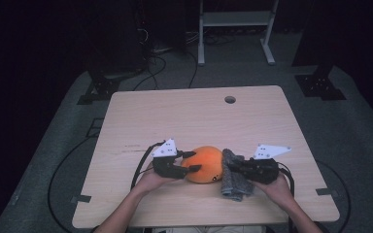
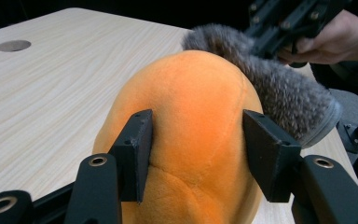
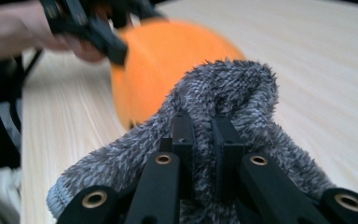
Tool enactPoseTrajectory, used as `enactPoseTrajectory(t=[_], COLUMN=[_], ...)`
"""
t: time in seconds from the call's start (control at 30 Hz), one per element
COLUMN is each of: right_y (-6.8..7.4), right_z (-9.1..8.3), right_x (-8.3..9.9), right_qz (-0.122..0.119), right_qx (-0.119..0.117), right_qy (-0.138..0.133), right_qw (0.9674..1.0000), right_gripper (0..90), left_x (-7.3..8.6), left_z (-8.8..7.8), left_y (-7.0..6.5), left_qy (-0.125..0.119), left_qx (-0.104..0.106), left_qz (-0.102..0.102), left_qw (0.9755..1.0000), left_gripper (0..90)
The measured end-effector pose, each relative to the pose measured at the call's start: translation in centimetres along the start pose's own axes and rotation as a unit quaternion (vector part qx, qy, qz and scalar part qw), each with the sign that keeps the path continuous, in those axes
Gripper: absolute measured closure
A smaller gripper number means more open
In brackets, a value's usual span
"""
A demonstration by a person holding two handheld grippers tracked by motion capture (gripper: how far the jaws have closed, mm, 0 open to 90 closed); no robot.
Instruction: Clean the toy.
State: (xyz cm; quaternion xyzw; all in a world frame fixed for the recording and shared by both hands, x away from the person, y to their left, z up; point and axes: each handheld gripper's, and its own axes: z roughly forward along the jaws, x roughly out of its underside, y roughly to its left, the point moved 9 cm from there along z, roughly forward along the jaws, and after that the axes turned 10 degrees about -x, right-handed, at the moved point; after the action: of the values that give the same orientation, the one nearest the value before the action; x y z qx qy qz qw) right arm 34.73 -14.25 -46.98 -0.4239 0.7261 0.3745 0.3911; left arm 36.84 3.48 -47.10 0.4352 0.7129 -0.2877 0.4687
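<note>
An orange plush ball (image 1: 205, 164) rests on the wooden table (image 1: 175, 111) near its front edge. My left gripper (image 1: 193, 161) comes in from the left and is shut on it. In the left gripper view both pads (image 2: 137, 149) press into the sides of the ball (image 2: 196, 98). A grey fuzzy cloth (image 1: 233, 182) lies against the ball's right side. My right gripper (image 1: 234, 167) is shut on it. In the right gripper view its jaws (image 3: 203, 135) stand close together, pinching a fold of the cloth (image 3: 228, 88), with the ball (image 3: 158, 65) and the other gripper (image 3: 98, 28) behind.
The table has a round cable hole (image 1: 230, 99) near its far edge. A white metal stand (image 1: 235, 19) and dark cables (image 1: 150, 68) sit on the floor beyond the table. Black tripod feet (image 1: 320, 85) stand at the far right.
</note>
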Motion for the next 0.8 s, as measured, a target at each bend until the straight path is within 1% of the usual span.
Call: enactPoseTrajectory(t=[0.07, 0.17, 0.23, 0.3, 0.37, 0.43, 0.5, 0.53, 0.57, 0.6, 0.63, 0.67, 0.7, 0.73, 0.77, 0.8], right_y=[0.1, -0.3, -1.0, -1.4, -1.2, -0.7, 0.0, 0.2, 0.3, 0.4, 0.4, 0.5, 0.5, 0.5, 0.5, 0.5], right_z=[0.5, 0.9, 0.8, 0.7, 0.3, 0.1, 0.2, 0.3, 0.6, 1.1, 1.5, 1.9, 2.0, 2.0, 1.9, 1.8], right_x=[-0.5, -0.3, 0.7, 1.5, 1.1, -0.2, -1.8, -2.2, -2.6, -2.6, -2.3, -1.9, -1.5, -1.3, -1.1, -0.9], right_qz=[-0.007, -0.007, -0.002, 0.007, 0.005, -0.009, -0.018, -0.022, -0.025, -0.026, -0.027, -0.026, -0.025, -0.025, -0.022, -0.023], right_qx=[-0.001, 0.003, 0.018, 0.023, 0.022, 0.016, 0.001, -0.002, -0.007, -0.009, -0.013, -0.018, -0.020, -0.022, -0.022, -0.018], right_qy=[-0.002, 0.003, 0.026, 0.042, 0.028, 0.006, -0.016, -0.021, -0.020, -0.009, 0.003, 0.015, 0.019, 0.018, 0.017, 0.018], right_qw=[1.0000, 1.0000, 0.9995, 0.9988, 0.9994, 0.9998, 0.9997, 0.9995, 0.9995, 0.9996, 0.9996, 0.9994, 0.9993, 0.9993, 0.9994, 0.9994], right_gripper=[81.4, 81.5, 81.4, 81.4, 81.2, 81.3, 81.3, 81.3, 81.3, 81.2, 81.2, 81.2, 81.2, 81.3, 81.3, 81.3], left_x=[0.1, 0.4, 0.5, 0.6, 0.7, 0.6, 0.6, 0.5, 0.5, 0.4, 0.3, 0.0, -0.3, -0.5, -0.7, -0.7], left_z=[-0.1, -0.6, -0.8, -1.0, -1.1, -1.0, -0.9, -0.9, -0.9, -1.0, -1.1, -1.3, -1.4, -1.5, -1.5, -1.3], left_y=[0.1, 0.5, 0.5, 0.4, 0.2, -0.3, -0.8, -1.1, -1.2, -1.3, -1.4, -1.5, -1.6, -1.6, -1.4, -0.9], left_qy=[0.000, 0.002, 0.002, 0.004, 0.006, 0.010, 0.016, 0.017, 0.020, 0.022, 0.024, 0.021, 0.022, 0.022, 0.027, 0.036], left_qx=[-0.002, -0.002, -0.002, 0.000, 0.001, 0.006, 0.007, 0.009, 0.011, 0.015, 0.023, 0.042, 0.061, 0.071, 0.061, 0.036], left_qz=[-0.004, -0.013, -0.011, -0.009, -0.003, 0.003, 0.018, 0.022, 0.025, 0.022, 0.016, -0.007, -0.031, -0.046, -0.051, -0.042], left_qw=[1.0000, 0.9999, 0.9999, 0.9999, 1.0000, 0.9999, 0.9997, 0.9996, 0.9994, 0.9994, 0.9993, 0.9989, 0.9974, 0.9962, 0.9964, 0.9978], left_gripper=[45.1, 45.0, 44.9, 44.9, 44.9, 45.0, 45.1, 45.0, 44.9, 44.3, 42.4, 38.7, 31.0, 23.6, 20.1, 17.4])
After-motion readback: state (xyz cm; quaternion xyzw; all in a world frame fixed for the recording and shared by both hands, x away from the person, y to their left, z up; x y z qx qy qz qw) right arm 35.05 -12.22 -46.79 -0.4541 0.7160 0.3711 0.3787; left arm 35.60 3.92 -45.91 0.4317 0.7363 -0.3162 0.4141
